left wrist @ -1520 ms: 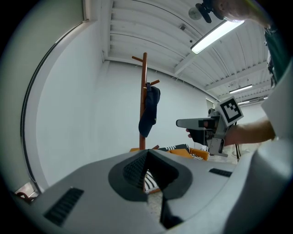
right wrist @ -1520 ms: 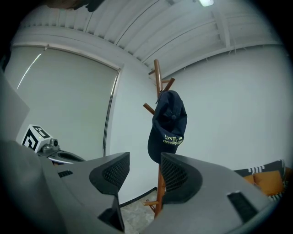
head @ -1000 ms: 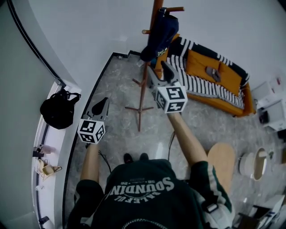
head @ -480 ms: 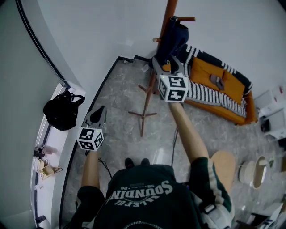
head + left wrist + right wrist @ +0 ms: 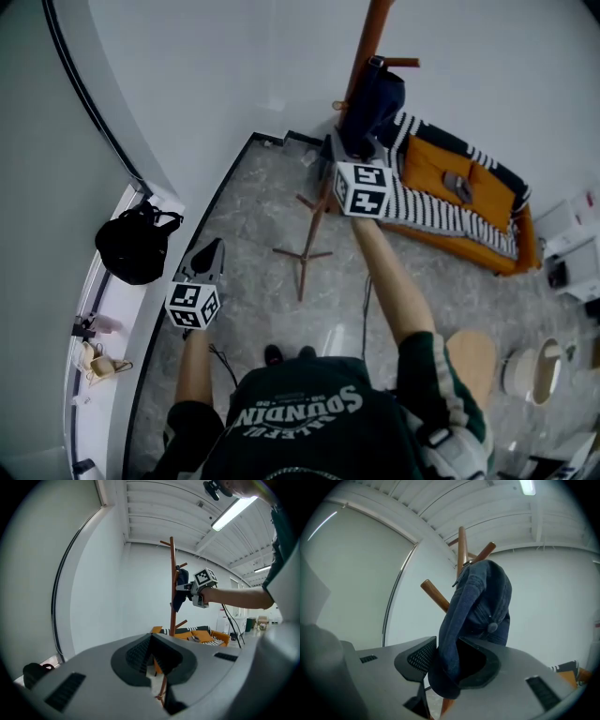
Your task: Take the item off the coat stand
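Observation:
A dark blue denim cap (image 5: 372, 105) hangs on an upper peg of the wooden coat stand (image 5: 313, 225). My right gripper (image 5: 344, 142) is raised to the cap from below. In the right gripper view the cap's (image 5: 480, 604) brim hangs down between the jaws of that gripper (image 5: 445, 646), which are closing; I see no firm squeeze on the fabric. The stand's pole (image 5: 461, 545) and pegs rise behind the cap. My left gripper (image 5: 217, 246) is held low and left, apart from the stand, shut and empty (image 5: 151, 637). Its view shows the stand (image 5: 172, 573) and cap (image 5: 179, 591) ahead.
A black bag (image 5: 136, 246) sits on the window sill at the left. An orange sofa (image 5: 450, 178) with a striped blanket stands behind the stand along the wall. A round wooden stool (image 5: 473, 347) is at the right. The stand's feet (image 5: 303, 253) spread on the marble floor.
My right gripper has risen and moved forward to the cap, and the brim now sits between its jaws. The left gripper has stayed about where it was.

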### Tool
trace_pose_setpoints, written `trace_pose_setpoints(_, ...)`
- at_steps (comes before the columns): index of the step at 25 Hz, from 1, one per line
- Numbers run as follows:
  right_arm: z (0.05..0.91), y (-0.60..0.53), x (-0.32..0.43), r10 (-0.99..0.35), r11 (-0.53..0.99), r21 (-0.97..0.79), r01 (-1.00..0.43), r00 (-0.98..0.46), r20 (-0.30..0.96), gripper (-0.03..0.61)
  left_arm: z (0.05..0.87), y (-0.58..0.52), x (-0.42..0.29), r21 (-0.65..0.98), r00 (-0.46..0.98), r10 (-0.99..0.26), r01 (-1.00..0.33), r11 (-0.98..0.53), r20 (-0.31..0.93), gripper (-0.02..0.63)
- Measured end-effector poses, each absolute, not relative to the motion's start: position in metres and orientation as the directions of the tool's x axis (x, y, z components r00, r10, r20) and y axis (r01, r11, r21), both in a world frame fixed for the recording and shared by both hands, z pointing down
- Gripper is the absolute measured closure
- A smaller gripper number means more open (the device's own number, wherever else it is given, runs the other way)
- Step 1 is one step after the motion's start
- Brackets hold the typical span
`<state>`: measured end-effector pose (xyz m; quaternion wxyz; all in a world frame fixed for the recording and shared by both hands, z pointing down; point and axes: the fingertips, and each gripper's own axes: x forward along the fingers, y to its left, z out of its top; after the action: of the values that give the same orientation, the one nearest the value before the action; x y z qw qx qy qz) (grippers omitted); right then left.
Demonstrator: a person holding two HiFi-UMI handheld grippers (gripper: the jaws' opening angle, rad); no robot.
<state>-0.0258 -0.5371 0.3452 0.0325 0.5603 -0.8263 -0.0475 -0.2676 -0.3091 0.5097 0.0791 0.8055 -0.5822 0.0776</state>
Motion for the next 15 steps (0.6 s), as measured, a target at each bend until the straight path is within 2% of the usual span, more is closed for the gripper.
trace_pose_setpoints(7, 0.341, -0.528, -0.023, -0.928, 0.366, 0.163, -0.916, -0.373, -0.018, 0.489, 0.507, -0.310, -0.265, 0.037, 0.322, -0.922, -0.946, -0.322, 0.215, 0.614)
trace_pose_setpoints(15, 0.338, -0.520, -0.012, -0.933, 0.342, 0.243, -0.908, -0.358, -0.024, 0.499, 0.510, -0.308, -0.256, 0.040, 0.339, -0.916, -0.940, -0.338, 0.213, 0.614)
